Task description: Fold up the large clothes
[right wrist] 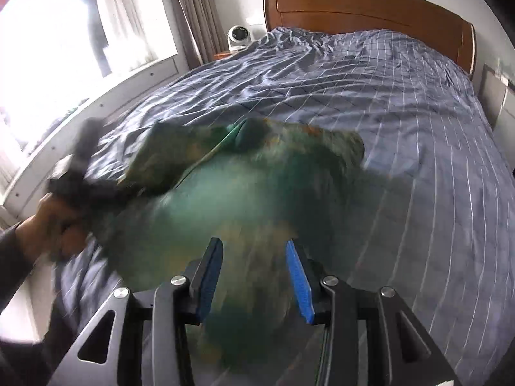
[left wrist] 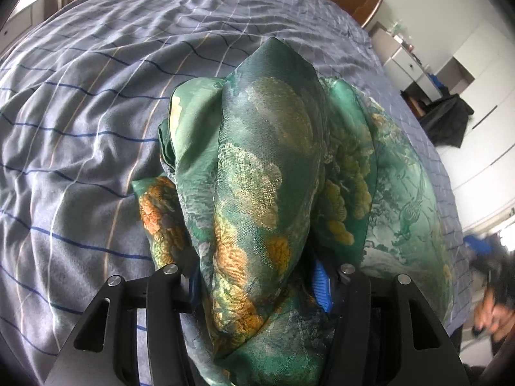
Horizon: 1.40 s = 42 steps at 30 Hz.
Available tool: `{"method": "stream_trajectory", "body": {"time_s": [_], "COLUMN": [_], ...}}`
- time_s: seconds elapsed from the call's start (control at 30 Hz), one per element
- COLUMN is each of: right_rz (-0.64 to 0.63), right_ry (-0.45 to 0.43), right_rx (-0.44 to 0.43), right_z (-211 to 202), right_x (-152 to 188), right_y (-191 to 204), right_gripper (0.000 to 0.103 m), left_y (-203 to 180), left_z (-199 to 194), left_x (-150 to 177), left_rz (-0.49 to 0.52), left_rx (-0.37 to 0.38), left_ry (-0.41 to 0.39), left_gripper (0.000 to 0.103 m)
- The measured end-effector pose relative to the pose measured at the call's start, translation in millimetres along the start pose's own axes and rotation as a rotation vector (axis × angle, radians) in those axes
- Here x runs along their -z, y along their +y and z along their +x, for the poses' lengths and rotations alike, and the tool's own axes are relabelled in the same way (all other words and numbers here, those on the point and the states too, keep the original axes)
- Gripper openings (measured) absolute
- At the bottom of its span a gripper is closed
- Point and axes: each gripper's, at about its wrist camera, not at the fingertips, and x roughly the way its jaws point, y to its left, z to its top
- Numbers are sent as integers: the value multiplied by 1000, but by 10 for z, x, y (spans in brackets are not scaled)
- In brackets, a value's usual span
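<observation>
A large green silky garment with gold and orange flower print lies bunched on the bed. In the left wrist view a thick fold of it drapes over and between my left gripper's fingers, hiding most of the blue pads. The jaws stand apart with cloth filling the gap; a grip is not clear. In the right wrist view the garment is motion-blurred below my right gripper, whose blue pads are wide apart and hold nothing. The other hand with the left gripper shows at the left.
The bed has a blue-grey checked cover and a brown wooden headboard. A window with curtains and a small white fan are at the left. White drawers and dark clothes stand at the bed's right.
</observation>
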Motion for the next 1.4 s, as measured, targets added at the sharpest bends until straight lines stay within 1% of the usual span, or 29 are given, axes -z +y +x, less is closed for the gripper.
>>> {"method": "stream_trajectory", "body": {"time_s": [0.07, 0.13, 0.2, 0.3, 0.4, 0.47, 0.5, 0.53, 0.57, 0.6, 0.63, 0.67, 0.7, 0.77, 0.8, 0.83, 0.87, 0.9, 0.93, 1.03, 1.1, 1.13, 1.2, 1.27, 1.33, 1.4], "right_rz": [14, 35, 42, 27, 41, 29, 26, 27, 32, 39, 45, 46, 43, 35, 32, 33, 36, 42, 56, 77, 76, 74, 77, 84, 99, 105], "right_ry": [-4, 59, 87, 90, 72, 58, 51, 44, 30, 7, -18, -45, -66, -83, -94, -101, -105, -105, -107, -100, -97, -95, -90, -91, -88, -84], "right_rx": [-30, -49, -12, 5, 3, 23, 37, 56, 69, 67, 62, 67, 80, 111, 138, 155, 173, 184, 196, 231, 269, 284, 305, 304, 308, 319], "right_z": [-82, 80, 289, 491, 455, 357, 287, 229, 126, 0, -121, -250, -366, -522, -617, -676, -726, -746, -779, -811, -831, -840, -862, -880, -887, -875], "right_x": [222, 384, 498, 537, 553, 542, 530, 518, 505, 505, 504, 516, 538, 588, 635, 676, 722, 762, 810, 933, 1000, 1040, 1100, 1134, 1163, 1172], "right_y": [81, 150, 166, 158, 150, 185, 210, 227, 233, 229, 226, 214, 209, 208, 194, 177, 160, 148, 123, 76, 81, 76, 58, 36, 12, 6], "right_gripper": [42, 42, 43, 43, 43, 43, 46, 56, 62, 71, 76, 77, 78, 80, 80, 80, 80, 80, 80, 80, 80, 80, 80, 80, 80, 80], "left_y": [3, -3, -27, -29, -9, -25, -43, -75, -103, -134, -176, -204, -246, -333, -367, -426, -442, -462, -471, -434, -415, -418, -434, -476, -521, -544], "left_z": [0, 6, 13, 34, 26, -54, -125, -224, -306, -406, -541, -628, -736, -913, -989, -1088, -1132, -1163, -1177, -1184, -1278, -1335, -1425, -1506, -1557, -1569], "left_x": [-4, -4, -3, -5, 0, 11, 17, 30, 43, 68, 109, 140, 186, 285, 335, 413, 453, 500, 542, 641, 724, 759, 795, 822, 836, 833], "left_rz": [-1, 5, 15, -1, -38, -52, -51, -47, -42, -36, -29, -24, -15, 9, 21, 39, 45, 46, 49, 39, 15, 7, -1, 0, 4, 13], "left_rx": [1, 2, -5, -3, 7, -1, -12, -33, -46, -55, -58, -67, -96, -180, -225, -291, -329, -372, -399, -420, -427, -442, -482, -532, -573, -596], "left_ry": [2, 5, 5, 1, -4, -19, -31, -49, -69, -92, -116, -131, -150, -190, -211, -239, -244, -238, -225, -182, -225, -249, -288, -326, -341, -340], "left_gripper": [56, 57, 57, 58, 60, 65, 68, 75, 79, 79, 80, 82, 84, 99, 101, 101, 102, 102, 102, 102, 102, 102, 102, 102, 102, 102]}}
